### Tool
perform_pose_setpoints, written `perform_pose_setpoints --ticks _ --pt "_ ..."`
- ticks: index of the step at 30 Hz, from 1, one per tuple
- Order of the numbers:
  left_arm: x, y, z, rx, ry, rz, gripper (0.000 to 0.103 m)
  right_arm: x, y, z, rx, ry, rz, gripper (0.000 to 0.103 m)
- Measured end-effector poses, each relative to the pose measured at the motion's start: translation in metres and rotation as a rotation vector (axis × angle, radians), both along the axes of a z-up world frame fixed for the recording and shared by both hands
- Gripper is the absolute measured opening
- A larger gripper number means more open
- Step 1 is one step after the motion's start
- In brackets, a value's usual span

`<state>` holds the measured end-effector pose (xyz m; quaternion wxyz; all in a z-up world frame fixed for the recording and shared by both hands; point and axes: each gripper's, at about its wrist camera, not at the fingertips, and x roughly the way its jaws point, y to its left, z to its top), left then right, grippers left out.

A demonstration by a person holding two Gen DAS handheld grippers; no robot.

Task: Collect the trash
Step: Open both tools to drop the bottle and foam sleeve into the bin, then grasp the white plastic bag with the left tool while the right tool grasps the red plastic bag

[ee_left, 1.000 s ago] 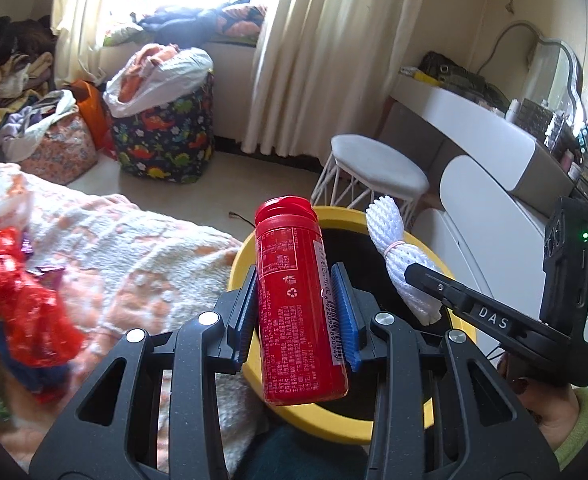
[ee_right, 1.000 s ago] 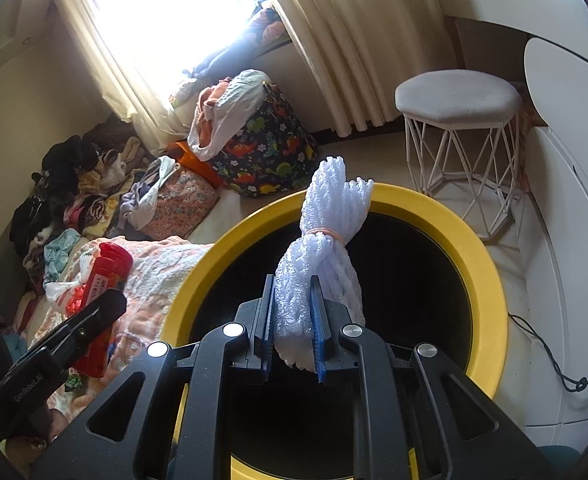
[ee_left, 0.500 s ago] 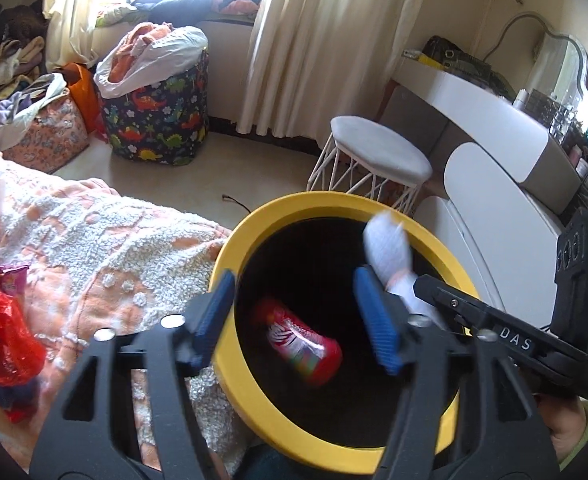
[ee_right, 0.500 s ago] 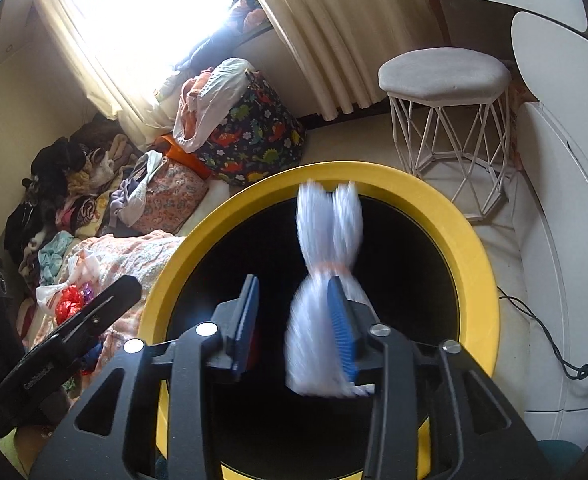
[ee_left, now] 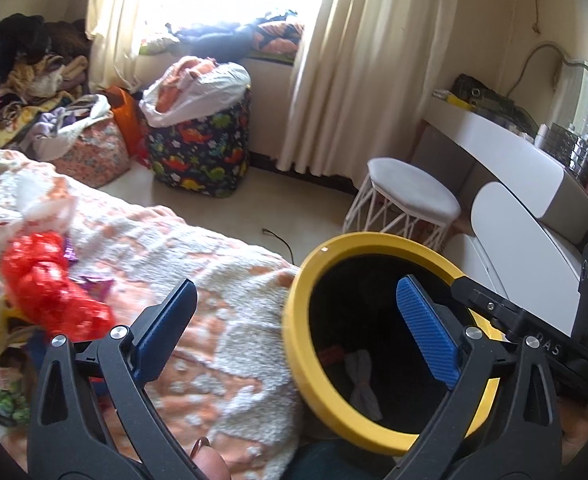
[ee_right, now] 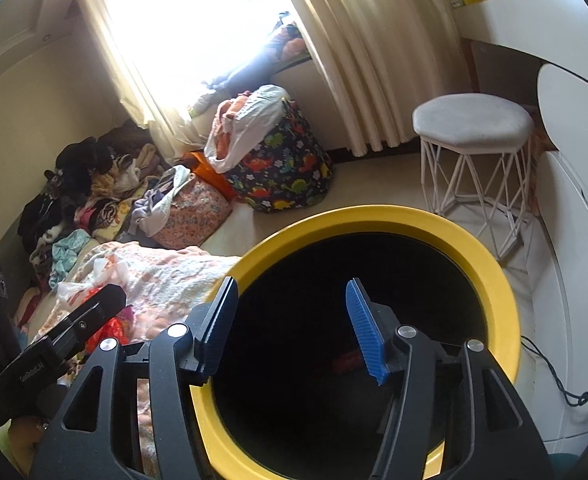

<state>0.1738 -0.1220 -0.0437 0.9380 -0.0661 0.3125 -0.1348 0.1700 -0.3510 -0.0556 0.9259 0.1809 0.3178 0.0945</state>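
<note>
Your left gripper [ee_left: 298, 320] has just been opening and now stands wide, with nothing between its blue pads; its right pad hangs over the mouth of the yellow bin [ee_left: 294, 340]. Your right gripper [ee_right: 289, 320] has also just been opening, its jaws are apart and empty above the same bin [ee_right: 498, 292]. The drop step looks finished: in the left wrist view the white mesh bundle [ee_left: 364, 380] lies at the bottom of the bin, and the red bottle [ee_left: 331, 355] shows just beside it, at about 10 o'clock from the bundle.

The step in hand is, I judge, going back for more trash. On the blanket [ee_left: 221, 280], at 9 o'clock in the left wrist view, a red plastic bag [ee_left: 49, 292] lies with a purple wrapper [ee_left: 93, 280] touching it, well apart from the bin. Your next move calls for swinging the left gripper toward that pile with its jaws wide, and closing on the crumpled bag firmly, because thin plastic may slip
</note>
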Motion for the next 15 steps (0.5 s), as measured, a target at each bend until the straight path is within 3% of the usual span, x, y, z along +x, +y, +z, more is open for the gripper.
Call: perform_pose_setpoints --ticks 15 --pt "-0.021 0.071 0.023 -0.011 -0.086 0.148 0.092 -0.012 0.07 0.025 -0.038 -0.1 0.153 0.066"
